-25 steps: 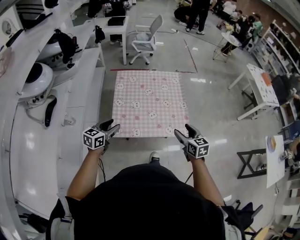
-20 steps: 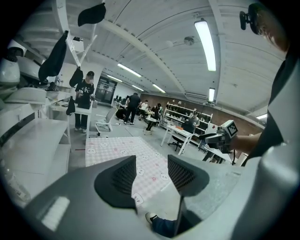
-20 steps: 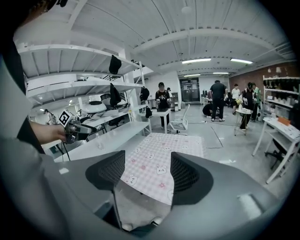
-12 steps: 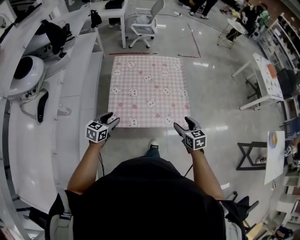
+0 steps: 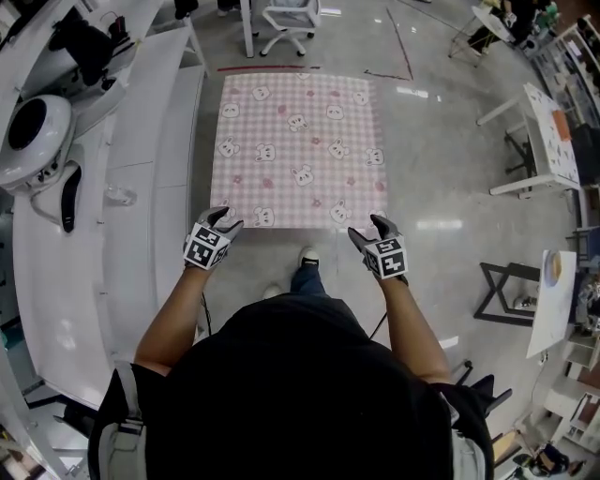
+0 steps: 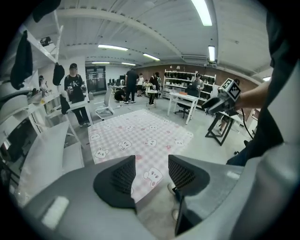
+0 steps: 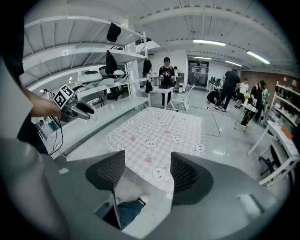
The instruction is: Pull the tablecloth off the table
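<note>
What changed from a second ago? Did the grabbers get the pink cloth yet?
Both moved down and in toward the near edge of the pink checked tablecloth with cartoon animals: the left gripper now at its near left corner, the right gripper at its near right corner. Neither has taken hold; both sets of jaws stand open and empty. The cloth stayed spread flat.

One pink checked tablecloth (image 5: 298,150), one left gripper (image 5: 226,219), one right gripper (image 5: 367,228), one office chair (image 5: 286,14), two shoes (image 5: 307,255).

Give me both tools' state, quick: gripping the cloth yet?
Left tool: open, nothing gripped; the tablecloth lies beyond its jaws.
Right tool: open, nothing gripped.
</note>
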Tool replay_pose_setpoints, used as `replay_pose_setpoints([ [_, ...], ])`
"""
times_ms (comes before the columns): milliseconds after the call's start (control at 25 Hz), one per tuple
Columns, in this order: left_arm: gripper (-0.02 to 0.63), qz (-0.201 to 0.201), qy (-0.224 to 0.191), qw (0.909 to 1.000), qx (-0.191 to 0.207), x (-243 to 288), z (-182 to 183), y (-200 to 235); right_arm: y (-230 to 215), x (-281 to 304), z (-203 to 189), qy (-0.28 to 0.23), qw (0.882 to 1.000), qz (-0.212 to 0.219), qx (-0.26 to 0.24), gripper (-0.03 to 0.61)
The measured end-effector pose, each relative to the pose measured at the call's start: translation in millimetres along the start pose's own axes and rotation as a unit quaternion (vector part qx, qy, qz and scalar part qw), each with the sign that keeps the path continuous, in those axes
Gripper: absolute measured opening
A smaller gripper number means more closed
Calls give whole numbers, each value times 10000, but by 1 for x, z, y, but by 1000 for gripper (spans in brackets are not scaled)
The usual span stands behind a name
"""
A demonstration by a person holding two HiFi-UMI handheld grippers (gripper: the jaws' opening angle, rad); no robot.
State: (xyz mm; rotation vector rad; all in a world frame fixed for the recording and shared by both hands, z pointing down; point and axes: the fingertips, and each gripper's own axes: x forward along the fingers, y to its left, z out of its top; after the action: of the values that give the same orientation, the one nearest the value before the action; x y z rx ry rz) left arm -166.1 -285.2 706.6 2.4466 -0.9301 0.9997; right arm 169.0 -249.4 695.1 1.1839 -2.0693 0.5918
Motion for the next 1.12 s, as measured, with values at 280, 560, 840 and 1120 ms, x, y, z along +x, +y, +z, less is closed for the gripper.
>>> replay_pose_setpoints([
  [280,237,-52,780,9918,1010,32,-40,-15,-13,31,-42,653,9958,-65,-643,336],
  [560,250,23,1123,9861,1227,64,-63,-16,-25,64,-63,901,9897,-212,-1094,339],
  [840,262,-146,1668,9744,1499,99,-96,-25,-26,104,-107,1373,9780,-69,-1567,344],
  [1120,273,-214,2079,9611,1807,123,-117,-27,-29,123,-129,1624,9671,84,-1956,350],
])
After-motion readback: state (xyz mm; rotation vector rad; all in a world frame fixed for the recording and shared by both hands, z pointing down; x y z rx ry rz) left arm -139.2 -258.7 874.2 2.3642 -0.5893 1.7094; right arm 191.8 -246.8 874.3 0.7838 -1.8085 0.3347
